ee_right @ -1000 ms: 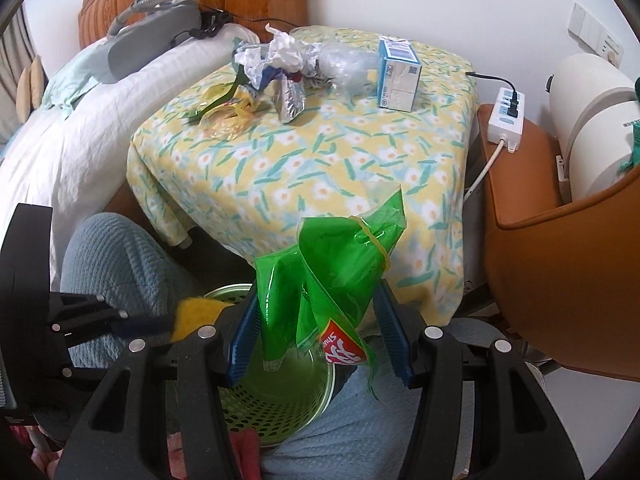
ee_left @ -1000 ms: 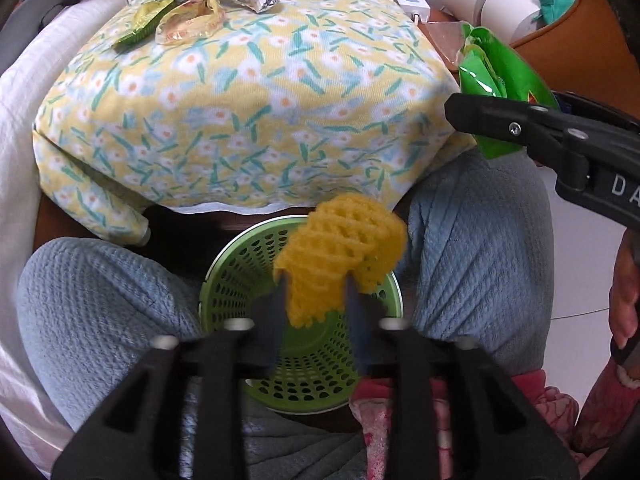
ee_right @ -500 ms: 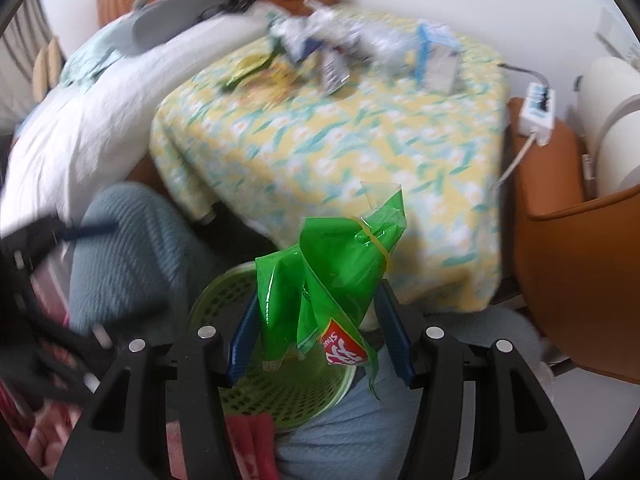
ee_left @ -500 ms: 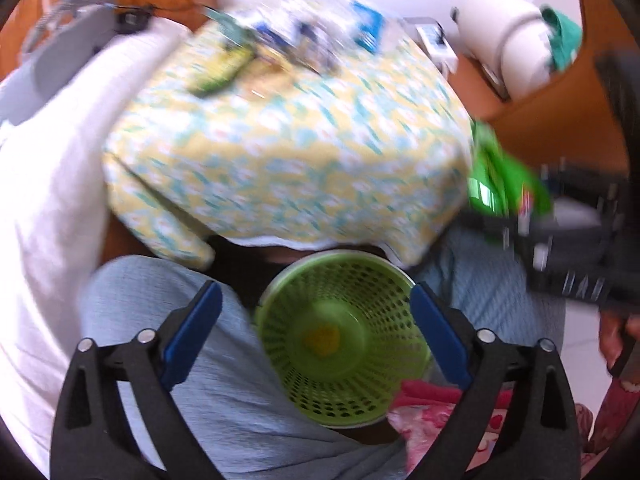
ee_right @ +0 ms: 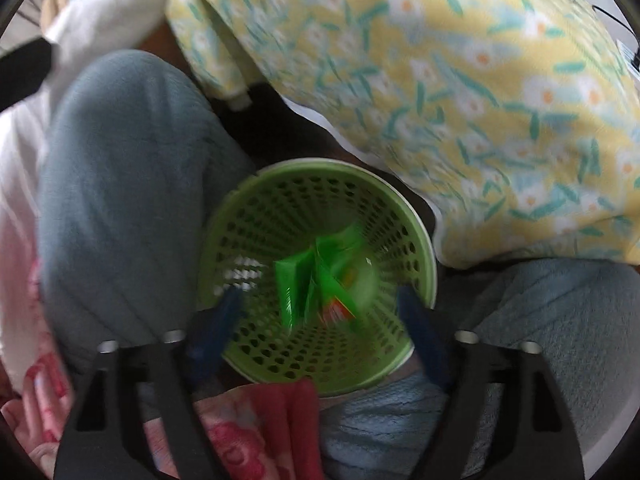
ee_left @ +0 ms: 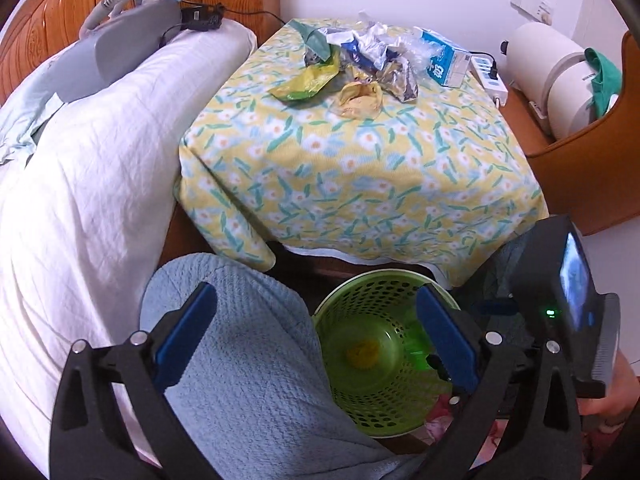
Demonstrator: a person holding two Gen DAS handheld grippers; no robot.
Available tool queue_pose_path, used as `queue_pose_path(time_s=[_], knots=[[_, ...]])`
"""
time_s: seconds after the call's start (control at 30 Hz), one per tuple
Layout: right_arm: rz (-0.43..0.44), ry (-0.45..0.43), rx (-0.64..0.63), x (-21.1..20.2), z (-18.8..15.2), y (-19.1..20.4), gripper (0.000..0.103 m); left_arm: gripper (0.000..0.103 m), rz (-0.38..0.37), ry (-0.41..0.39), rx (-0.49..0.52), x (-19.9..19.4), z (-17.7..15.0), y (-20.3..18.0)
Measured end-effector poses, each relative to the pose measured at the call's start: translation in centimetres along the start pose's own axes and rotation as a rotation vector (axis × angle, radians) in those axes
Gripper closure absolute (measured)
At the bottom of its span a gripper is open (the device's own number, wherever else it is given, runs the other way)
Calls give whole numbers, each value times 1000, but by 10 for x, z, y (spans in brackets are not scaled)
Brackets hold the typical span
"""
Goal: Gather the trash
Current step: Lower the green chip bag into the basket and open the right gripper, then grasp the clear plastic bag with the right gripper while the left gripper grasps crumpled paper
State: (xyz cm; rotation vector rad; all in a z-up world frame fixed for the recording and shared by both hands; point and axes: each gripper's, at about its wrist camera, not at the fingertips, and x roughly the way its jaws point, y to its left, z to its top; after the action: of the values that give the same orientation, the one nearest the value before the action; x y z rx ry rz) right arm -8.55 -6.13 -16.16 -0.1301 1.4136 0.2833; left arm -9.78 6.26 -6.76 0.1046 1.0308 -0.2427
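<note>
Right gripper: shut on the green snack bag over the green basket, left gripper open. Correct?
Not quite. The right wrist view shows the right gripper open, the green snack bag loose inside the green basket, though blur hides whether it has landed. The left gripper is open, as you said.

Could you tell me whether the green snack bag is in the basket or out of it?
In: the green snack bag lies within the green basket, below the open right gripper.

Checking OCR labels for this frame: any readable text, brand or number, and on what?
Blue-and-white carton: blue print on its side, too small to read.
Green snack bag in the green basket: red-and-white logo, blurred, unreadable.
Crumpled wrappers on the flowered tablecloth: no legible print.
Screen on the right gripper's body: an image, no readable text.
</note>
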Motion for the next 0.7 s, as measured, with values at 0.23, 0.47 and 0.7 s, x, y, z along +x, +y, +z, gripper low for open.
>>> queue_pose_path(time_s=[0.23, 0.47, 0.7], knots=[[-52, -74, 17, -21, 3, -7, 10, 8, -6, -2, -27, 2, 0, 4], [-88, -176, 11, -61, 15, -10, 6, 8, -9, -22, -31, -2, 6, 2], [-107, -269, 17, -89, 33, -20, 6, 8, -25, -40, -58, -3, 20, 7]])
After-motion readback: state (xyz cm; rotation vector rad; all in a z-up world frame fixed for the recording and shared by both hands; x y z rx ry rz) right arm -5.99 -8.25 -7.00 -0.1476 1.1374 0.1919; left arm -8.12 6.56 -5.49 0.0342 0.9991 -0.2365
